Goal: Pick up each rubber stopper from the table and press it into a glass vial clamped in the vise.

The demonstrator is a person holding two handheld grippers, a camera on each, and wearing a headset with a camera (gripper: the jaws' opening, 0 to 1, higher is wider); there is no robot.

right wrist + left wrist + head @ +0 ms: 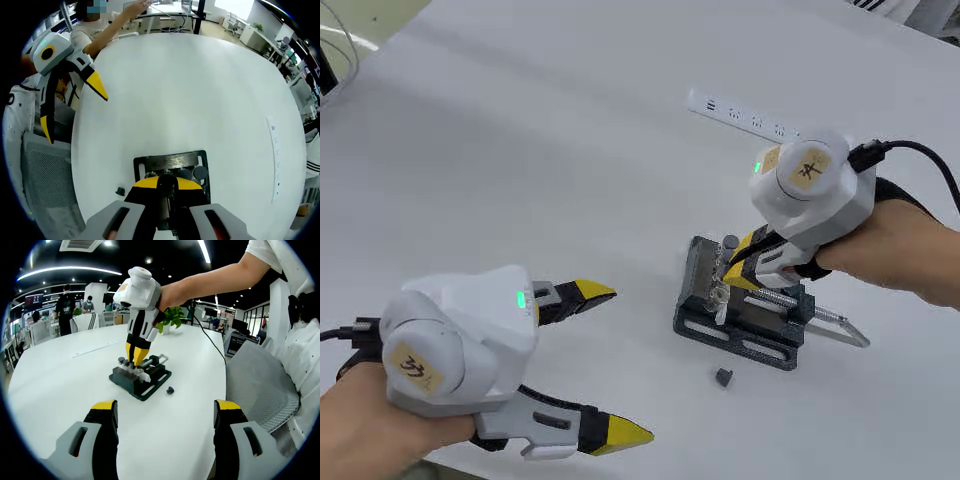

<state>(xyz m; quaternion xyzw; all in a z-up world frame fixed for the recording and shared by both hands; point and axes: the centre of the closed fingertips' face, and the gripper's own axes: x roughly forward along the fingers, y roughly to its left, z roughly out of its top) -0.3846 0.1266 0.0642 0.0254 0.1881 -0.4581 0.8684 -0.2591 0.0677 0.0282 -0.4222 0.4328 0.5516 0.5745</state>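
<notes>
Vise (735, 335) between stopper (723, 377) and probable power strip (745, 117)

The vise (735, 325) stands on the surface (520, 150) to the right, with glass vials (729, 250) upright in its jaws. A loose rubber stopper (723, 377) lies on the surface just before the vise, on the person's side. A power strip (740, 117) lies well behind it. The right gripper (732, 268) hangs directly over the vials; the left gripper (628, 363) is well apart, to the left.
</notes>
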